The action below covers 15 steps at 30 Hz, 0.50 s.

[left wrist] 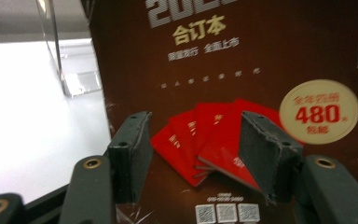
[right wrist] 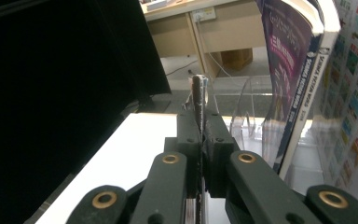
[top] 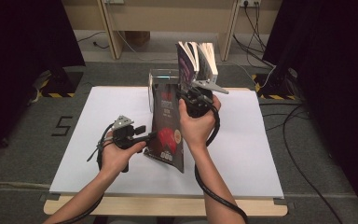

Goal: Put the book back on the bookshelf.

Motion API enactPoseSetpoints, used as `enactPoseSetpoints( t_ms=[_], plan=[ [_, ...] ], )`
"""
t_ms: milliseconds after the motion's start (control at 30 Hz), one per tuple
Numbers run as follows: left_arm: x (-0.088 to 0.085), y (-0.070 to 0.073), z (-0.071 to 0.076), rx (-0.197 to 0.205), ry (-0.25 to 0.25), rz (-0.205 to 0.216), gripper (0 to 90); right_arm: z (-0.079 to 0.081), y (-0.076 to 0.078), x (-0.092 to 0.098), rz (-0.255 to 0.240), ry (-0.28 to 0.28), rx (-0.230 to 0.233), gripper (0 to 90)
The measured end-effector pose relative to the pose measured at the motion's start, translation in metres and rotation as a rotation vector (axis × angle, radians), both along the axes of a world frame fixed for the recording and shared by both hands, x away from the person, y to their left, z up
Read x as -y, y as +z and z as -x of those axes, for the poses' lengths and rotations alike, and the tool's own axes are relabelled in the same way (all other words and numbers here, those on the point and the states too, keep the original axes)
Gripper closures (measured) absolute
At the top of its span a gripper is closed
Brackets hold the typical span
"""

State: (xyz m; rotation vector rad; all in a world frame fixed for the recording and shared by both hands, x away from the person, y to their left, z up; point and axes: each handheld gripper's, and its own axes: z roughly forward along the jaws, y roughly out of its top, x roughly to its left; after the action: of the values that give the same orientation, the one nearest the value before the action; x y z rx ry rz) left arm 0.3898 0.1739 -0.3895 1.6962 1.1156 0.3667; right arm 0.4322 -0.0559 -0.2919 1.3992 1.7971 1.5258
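A dark brown magazine point(top: 167, 130) stands tilted on the white table sheet point(top: 88, 149), its cover printed with fanned red booklets and a round cream "480" badge. My right gripper point(top: 181, 96) is shut on its top edge; in the right gripper view the magazine point(right wrist: 197, 91) shows edge-on, pinched in that gripper point(right wrist: 199, 122). My left gripper point(top: 150, 136) stands open at the magazine's lower left. In the left gripper view this gripper point(left wrist: 193, 128) faces the cover point(left wrist: 223, 70), its jaws spread on either side of the red booklets and holding nothing.
Behind the magazine a clear acrylic stand point(top: 161, 77) holds upright books point(top: 196, 60), among them a purple one point(right wrist: 291, 70). Black curtains flank the table, cables lie on the floor at right, and a wooden desk stands at the back.
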Motion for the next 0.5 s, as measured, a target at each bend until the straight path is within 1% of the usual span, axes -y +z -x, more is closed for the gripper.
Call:
enactPoseSetpoints(
  t_ms=[67, 133, 200, 267, 400, 433, 467, 500],
  plan=[
    [0.002, 0.003, -0.002, -0.008, -0.004, 0.021, 43.1, -0.001, 0.0, -0.002, -0.006, -0.002, 0.004, 87.6],
    [0.004, 0.007, -0.004, -0.007, -0.007, 0.026, 44.3, -0.002, 0.0, -0.005, -0.008, -0.003, 0.009, 87.5],
    [0.006, 0.011, -0.005, 0.001, -0.01, 0.031, 44.8, -0.003, 0.001, -0.007, -0.013, -0.007, 0.008, 87.5],
    [0.008, 0.014, -0.007, 0.012, -0.014, 0.026, 44.7, -0.005, 0.001, -0.009, -0.008, -0.011, 0.02, 87.5],
    [0.016, 0.022, -0.012, 0.036, -0.026, 0.018, 43.9, -0.008, 0.002, -0.013, -0.016, -0.015, 0.029, 87.5],
    [0.018, 0.024, -0.013, 0.041, -0.029, 0.019, 43.8, -0.008, 0.003, -0.015, -0.021, -0.013, 0.025, 87.5],
    [0.019, 0.026, -0.014, 0.047, -0.035, 0.023, 43.8, -0.009, 0.004, -0.016, -0.015, -0.013, 0.036, 87.5],
    [0.021, 0.029, -0.015, 0.049, -0.037, 0.03, 43.8, -0.01, 0.004, -0.017, -0.013, -0.012, 0.036, 87.5]
  ],
)
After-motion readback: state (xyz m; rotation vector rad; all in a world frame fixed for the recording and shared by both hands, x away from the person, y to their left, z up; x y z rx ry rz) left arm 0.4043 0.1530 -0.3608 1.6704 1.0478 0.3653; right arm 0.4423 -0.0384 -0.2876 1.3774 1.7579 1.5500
